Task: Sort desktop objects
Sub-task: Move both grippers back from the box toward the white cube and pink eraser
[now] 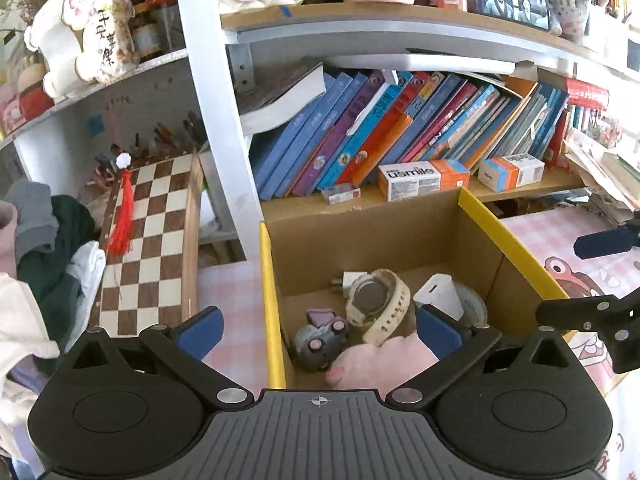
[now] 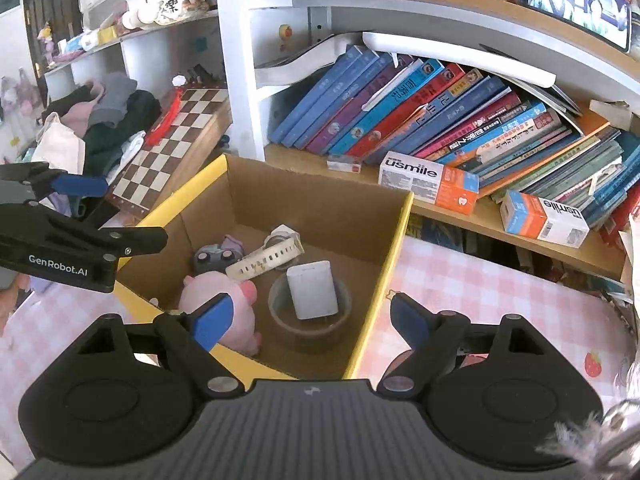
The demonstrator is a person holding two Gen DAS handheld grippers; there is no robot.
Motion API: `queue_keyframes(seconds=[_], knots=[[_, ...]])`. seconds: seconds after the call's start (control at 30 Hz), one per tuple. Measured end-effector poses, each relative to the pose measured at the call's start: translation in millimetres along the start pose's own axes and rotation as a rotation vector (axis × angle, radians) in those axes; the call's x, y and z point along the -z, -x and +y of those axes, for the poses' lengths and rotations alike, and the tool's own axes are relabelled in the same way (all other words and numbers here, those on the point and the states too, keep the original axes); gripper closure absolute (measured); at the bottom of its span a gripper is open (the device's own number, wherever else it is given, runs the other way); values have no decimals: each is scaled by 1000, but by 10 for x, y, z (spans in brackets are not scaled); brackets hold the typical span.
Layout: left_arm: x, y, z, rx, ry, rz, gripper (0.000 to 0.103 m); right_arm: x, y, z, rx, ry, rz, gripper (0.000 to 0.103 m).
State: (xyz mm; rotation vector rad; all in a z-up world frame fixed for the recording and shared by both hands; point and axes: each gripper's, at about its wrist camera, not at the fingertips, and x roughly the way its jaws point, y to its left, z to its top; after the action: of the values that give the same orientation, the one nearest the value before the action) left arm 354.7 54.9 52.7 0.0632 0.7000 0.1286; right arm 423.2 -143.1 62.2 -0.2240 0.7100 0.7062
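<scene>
A cardboard box with a yellow rim (image 1: 272,300) (image 2: 400,240) stands on the pink checked desk. Inside lie a pink plush toy (image 1: 384,360) (image 2: 224,300), a grey toy car (image 1: 320,340) (image 2: 216,258), a white watch (image 1: 380,304) (image 2: 268,258), and a white charger block (image 1: 438,294) (image 2: 314,290) resting in a round ring (image 2: 280,320). My left gripper (image 1: 320,330) (image 2: 108,212) hovers open over the box's left wall, holding nothing. Above the box's near right side, my right gripper (image 2: 311,320) (image 1: 592,280) is also open and holds nothing.
A chessboard (image 1: 152,240) leans left of the box beside a pile of clothes (image 1: 48,240). Behind the box a shelf holds leaning books (image 1: 400,128) and usmile cartons (image 1: 420,178). The checked tablecloth (image 2: 480,300) stretches right of the box.
</scene>
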Motion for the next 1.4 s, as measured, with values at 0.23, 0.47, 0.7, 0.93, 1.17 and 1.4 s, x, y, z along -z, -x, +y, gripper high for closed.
queue_keyframes(seconds=[0.23, 0.47, 0.7, 0.93, 1.17, 1.4], knots=[[91, 119, 17, 26, 1, -9, 0, 81, 21, 38, -4, -23, 5, 17], [279, 427, -4, 63, -8, -43, 0, 201, 215, 172, 39, -19, -24, 17], [585, 791, 31, 88, -26, -72, 0, 408, 583, 489, 104, 1, -107, 15], [945, 1055, 100, 98, -14, -60, 0, 756, 751, 845, 140, -25, -105, 15], [1244, 1294, 157, 94, -27, -53, 0, 1089, 888, 1145, 150, -49, -78, 13], [1518, 1405, 190, 89, -1, -25, 0, 1442, 995, 1323, 163, -92, -57, 12]])
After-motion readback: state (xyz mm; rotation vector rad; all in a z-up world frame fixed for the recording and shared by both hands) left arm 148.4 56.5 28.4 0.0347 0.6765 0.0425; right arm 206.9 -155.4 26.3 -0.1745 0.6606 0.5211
